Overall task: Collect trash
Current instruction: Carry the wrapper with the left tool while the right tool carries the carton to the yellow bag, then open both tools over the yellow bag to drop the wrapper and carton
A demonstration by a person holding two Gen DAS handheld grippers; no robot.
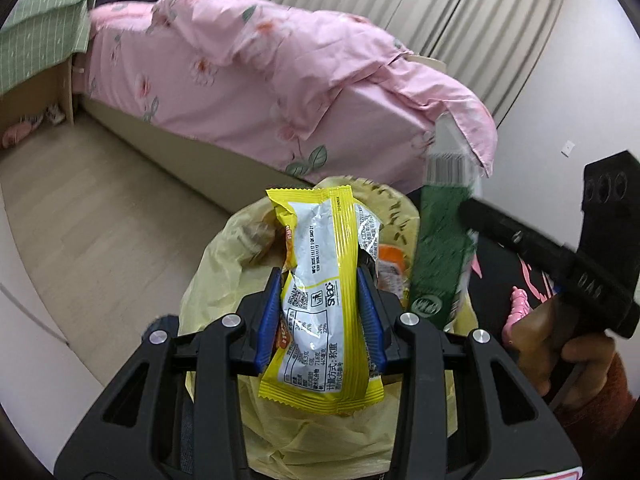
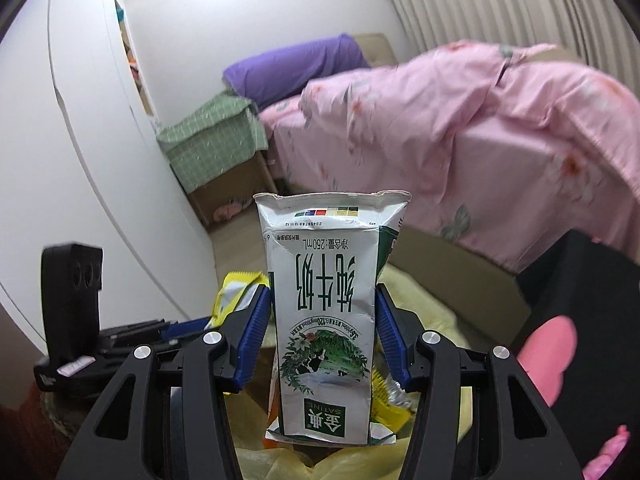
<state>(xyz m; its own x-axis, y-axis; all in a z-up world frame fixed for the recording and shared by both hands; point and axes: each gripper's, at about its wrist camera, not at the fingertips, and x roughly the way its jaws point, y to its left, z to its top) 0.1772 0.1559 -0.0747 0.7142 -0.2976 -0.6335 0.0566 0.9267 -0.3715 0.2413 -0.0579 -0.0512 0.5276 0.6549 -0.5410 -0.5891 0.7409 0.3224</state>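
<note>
**Two pieces of trash over one yellow bag**

Right now one pale yellow bag [image 1: 224,264] gapes below both grippers, an orange wrapper [image 1: 394,268] already inside; the left gripper [image 1: 320,312] clamps one yellow snack packet [image 1: 324,300]; the right gripper [image 2: 320,332] pinches one flattened milk carton [image 2: 326,304] above the bag's mouth; a pink bed [image 1: 240,92] stands behind.
</note>
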